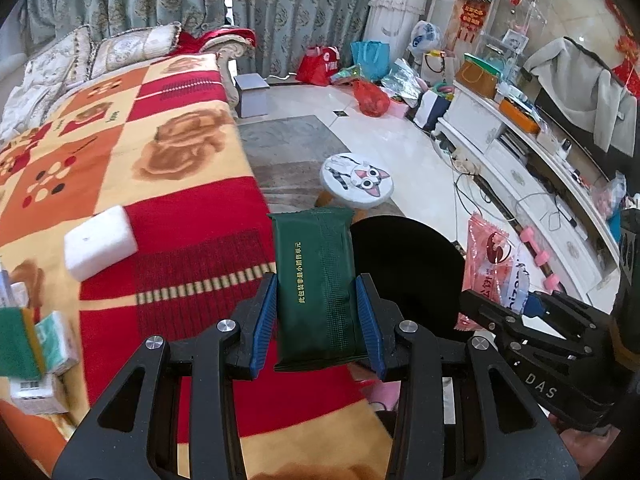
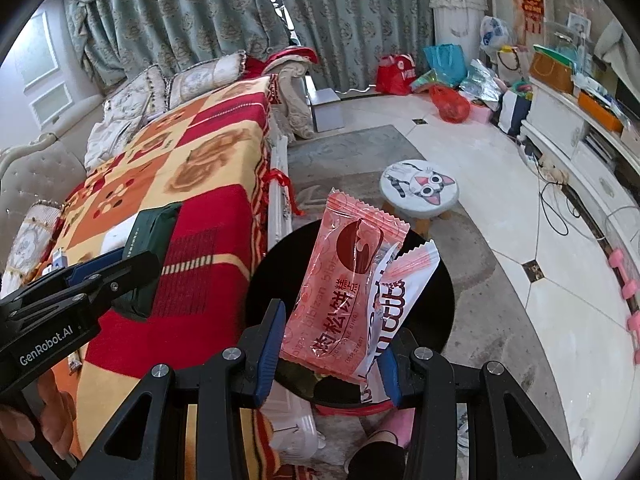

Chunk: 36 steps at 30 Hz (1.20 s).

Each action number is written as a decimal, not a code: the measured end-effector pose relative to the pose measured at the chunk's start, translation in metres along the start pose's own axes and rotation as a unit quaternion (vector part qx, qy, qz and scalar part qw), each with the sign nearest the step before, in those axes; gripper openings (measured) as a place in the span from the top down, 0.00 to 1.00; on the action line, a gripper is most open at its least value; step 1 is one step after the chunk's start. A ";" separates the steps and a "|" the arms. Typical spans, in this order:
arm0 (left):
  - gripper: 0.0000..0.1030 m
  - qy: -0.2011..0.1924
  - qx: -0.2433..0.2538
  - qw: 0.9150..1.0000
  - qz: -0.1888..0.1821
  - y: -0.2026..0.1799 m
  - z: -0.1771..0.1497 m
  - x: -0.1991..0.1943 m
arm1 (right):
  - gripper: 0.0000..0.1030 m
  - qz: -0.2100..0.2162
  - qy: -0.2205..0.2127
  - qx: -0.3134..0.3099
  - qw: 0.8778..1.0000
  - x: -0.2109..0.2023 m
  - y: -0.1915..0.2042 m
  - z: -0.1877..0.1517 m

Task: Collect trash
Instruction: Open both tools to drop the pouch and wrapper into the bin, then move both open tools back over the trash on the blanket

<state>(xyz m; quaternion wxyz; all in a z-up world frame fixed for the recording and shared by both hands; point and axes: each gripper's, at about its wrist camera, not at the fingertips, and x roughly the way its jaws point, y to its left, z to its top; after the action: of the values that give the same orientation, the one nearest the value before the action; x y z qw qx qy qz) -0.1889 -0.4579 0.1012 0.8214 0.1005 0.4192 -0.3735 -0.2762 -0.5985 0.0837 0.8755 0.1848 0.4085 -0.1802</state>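
Green wrapper [image 1: 316,284] clamped btwn left jaws (pink wrapper [image 2: 340,292] in right).

Dark green packet [image 1: 316,284] upright over blanket edge, pink wrapper [image 2: 340,292] with white wrapper [image 2: 390,312], above black bin [image 2: 436,320]

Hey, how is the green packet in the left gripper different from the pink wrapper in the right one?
The green packet is dark and opaque; the pink wrapper is see-through. The green packet looks full and blocky; the pink wrapper looks flat and crinkled. The left gripper holds the green packet alone; the right gripper also pinches a white wrapper. Both are held beside the black bin.
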 end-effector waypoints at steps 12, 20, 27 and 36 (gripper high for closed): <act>0.63 0.014 -0.014 0.998 -0.054 -0.017 0.013 0.028 | 0.59 -0.004 0.005 0.007 1.000 0.015 -0.022 0.003; 0.45 0.017 -0.043 0.995 -0.090 -0.013 0.016 0.034 | 0.35 -0.009 0.003 0.023 1.000 0.020 -0.035 0.002; 0.44 0.007 -0.042 0.997 -0.062 -0.005 0.012 0.020 | 0.35 -0.005 0.014 0.026 1.000 0.021 -0.033 -0.004; 0.44 -0.010 -0.039 0.999 -0.011 0.015 -0.002 -0.007 | 0.34 0.008 0.011 0.009 1.000 0.014 -0.005 -0.010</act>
<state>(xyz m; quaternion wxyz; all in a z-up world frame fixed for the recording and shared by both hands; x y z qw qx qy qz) -0.1824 -0.4431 0.1030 0.8249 0.0603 0.4260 -0.3666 -0.2766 -0.6009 0.0661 0.8706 0.1977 0.4151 -0.1752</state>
